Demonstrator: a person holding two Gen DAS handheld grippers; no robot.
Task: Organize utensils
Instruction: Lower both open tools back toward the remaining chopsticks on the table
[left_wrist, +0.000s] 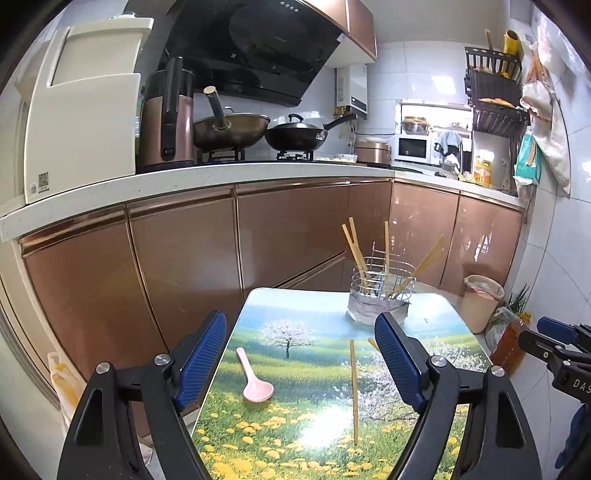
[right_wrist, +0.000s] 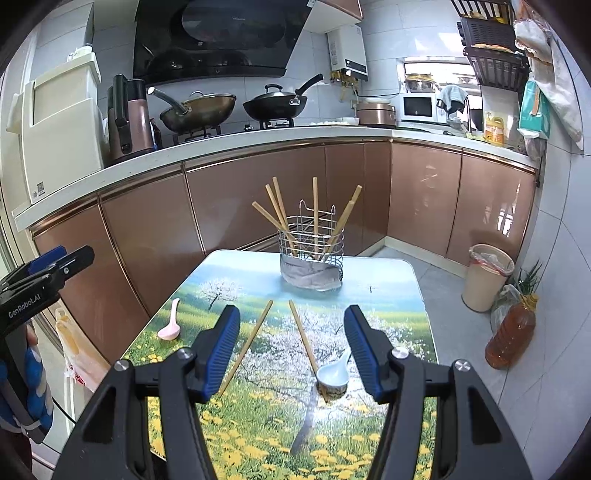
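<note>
Both grippers stand over the near end of the landscape-printed folding table (right_wrist: 369, 273), each with its jaws spread wide and nothing between them. The wire utensil basket with a foil-wrapped base (right_wrist: 312, 254) sits at the far end, already holding several bamboo chopsticks upright. Loose items remain: a pink plastic soup spoon (left_wrist: 255, 384), a white ceramic soup spoon (right_wrist: 334, 374), and two bamboo chopsticks on the tabletop. The right gripper (right_wrist: 291, 350) is nearer the work: the right-hand bamboo chopstick (right_wrist: 304, 339) lies directly ahead between its fingers, long axis running away from the camera and slanting left toward the basket, its near end touching or under the white spoon. The left-hand bamboo chopstick (right_wrist: 245, 347) passes behind the left finger. The left gripper (left_wrist: 301, 365) has the pink spoon ahead, left of centre, handle pointing away. Judgement: a grasp across the chopstick's axis suits the right gripper best
</note>
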